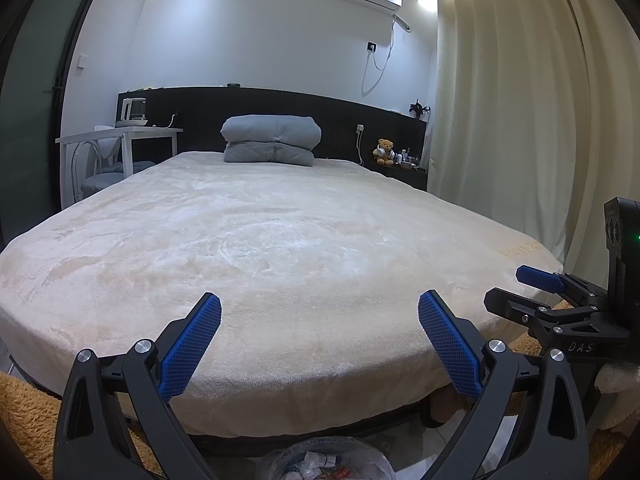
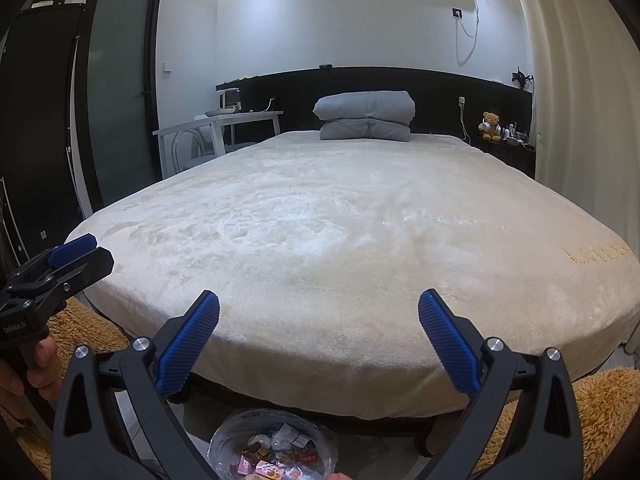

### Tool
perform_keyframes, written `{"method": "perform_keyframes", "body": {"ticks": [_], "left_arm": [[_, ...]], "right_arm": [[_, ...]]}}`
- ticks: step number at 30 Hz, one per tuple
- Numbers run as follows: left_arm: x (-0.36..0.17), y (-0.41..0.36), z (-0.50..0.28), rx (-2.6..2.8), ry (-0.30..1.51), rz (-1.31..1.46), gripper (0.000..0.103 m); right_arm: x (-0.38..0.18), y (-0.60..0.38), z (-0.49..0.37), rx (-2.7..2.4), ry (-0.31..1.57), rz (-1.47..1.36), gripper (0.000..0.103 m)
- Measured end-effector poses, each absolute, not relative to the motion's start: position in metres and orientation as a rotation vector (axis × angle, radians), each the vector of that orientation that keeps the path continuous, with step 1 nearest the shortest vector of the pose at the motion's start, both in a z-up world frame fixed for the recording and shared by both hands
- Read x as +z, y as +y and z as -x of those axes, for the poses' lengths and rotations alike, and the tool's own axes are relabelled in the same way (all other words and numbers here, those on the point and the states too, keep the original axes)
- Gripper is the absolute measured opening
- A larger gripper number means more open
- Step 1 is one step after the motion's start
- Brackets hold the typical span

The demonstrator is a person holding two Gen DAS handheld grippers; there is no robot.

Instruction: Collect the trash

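A trash bin lined with a clear plastic bag [image 2: 276, 446] stands on the floor at the foot of the bed, holding several wrappers and crumpled papers; it also shows in the left wrist view [image 1: 326, 460]. My left gripper [image 1: 320, 344] is open and empty above the bed's foot edge. My right gripper [image 2: 319, 342] is open and empty, likewise above the foot edge. Each gripper shows in the other's view: the right one [image 1: 560, 300] at the right, the left one [image 2: 52, 276] at the left. No trash shows on the bed [image 1: 280, 240].
A folded grey duvet [image 1: 272, 140] lies at the head of the bed. A white table with a kettle [image 1: 132, 128] and chairs stands left. A nightstand with a teddy bear [image 1: 385, 151] stands right, by cream curtains [image 1: 520, 120]. Shaggy orange rugs [image 2: 600, 400] flank the bin.
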State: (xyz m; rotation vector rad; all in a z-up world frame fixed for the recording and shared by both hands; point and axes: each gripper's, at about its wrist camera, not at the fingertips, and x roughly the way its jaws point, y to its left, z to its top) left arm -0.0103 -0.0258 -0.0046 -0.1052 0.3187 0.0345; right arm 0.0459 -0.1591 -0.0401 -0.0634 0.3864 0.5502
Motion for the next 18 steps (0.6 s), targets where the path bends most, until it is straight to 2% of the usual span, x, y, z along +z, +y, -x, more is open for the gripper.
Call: {"method": "perform_keyframes", "body": {"ticks": [18], "left_arm": [[-0.0054, -0.0268, 0.0099, 0.036, 0.32, 0.1, 0.097]], "right_arm": [[-0.0408, -0.1584, -0.0472, 0.551, 0.388, 0.065, 0.098]]}}
